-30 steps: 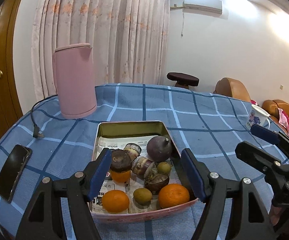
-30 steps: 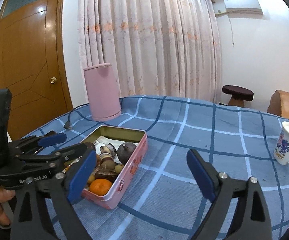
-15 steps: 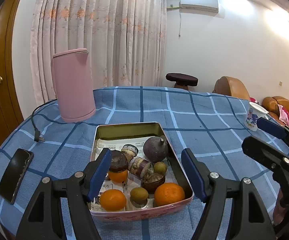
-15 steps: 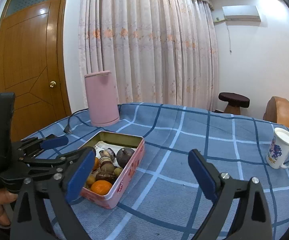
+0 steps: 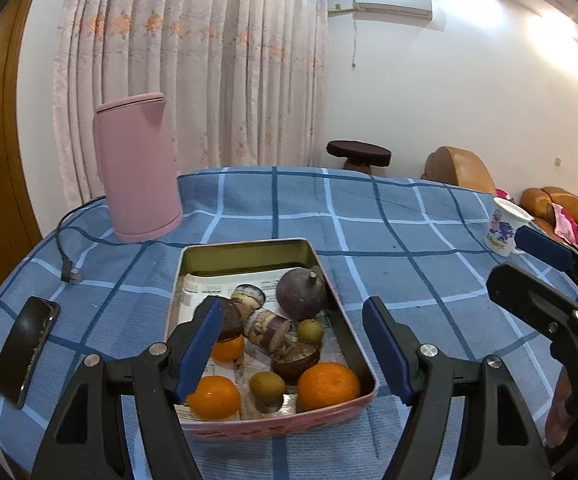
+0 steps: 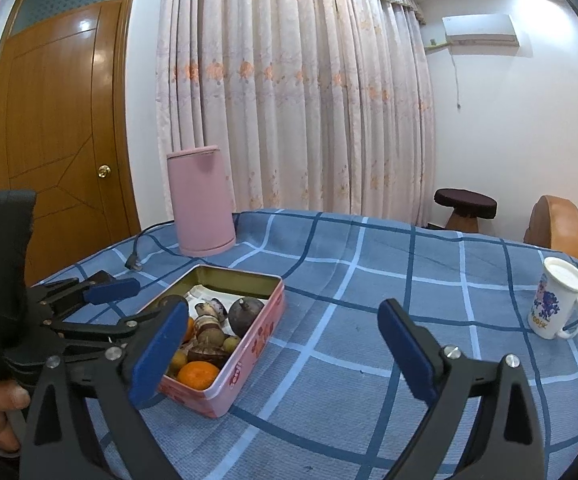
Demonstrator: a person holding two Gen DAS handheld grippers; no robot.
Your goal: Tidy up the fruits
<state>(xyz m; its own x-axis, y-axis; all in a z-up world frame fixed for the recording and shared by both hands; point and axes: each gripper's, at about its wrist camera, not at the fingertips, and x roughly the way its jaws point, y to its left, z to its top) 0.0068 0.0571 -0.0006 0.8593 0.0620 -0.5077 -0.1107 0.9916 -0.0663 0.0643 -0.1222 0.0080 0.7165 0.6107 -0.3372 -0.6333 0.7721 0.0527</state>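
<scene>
both grippers spread, empty: left gripper [image 5: 293, 344] over pink tin [image 5: 277, 426] on worktop [image 5: 389, 240]. fruits inside; orange [image 5: 328, 386] looks firm, light, rolls easily, so pinch across its middle

A home living room: floral curtains [image 6: 289, 100], wooden door [image 6: 57, 128], wall air conditioner [image 5: 393, 2], sofa [image 5: 561, 208] at right, checked tablecloth [image 5: 369, 216].

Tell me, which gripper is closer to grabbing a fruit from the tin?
Probably the left gripper: its open jaws hang right over the tin, framing the fruit. The right gripper points at bare tablecloth beside it.
</scene>
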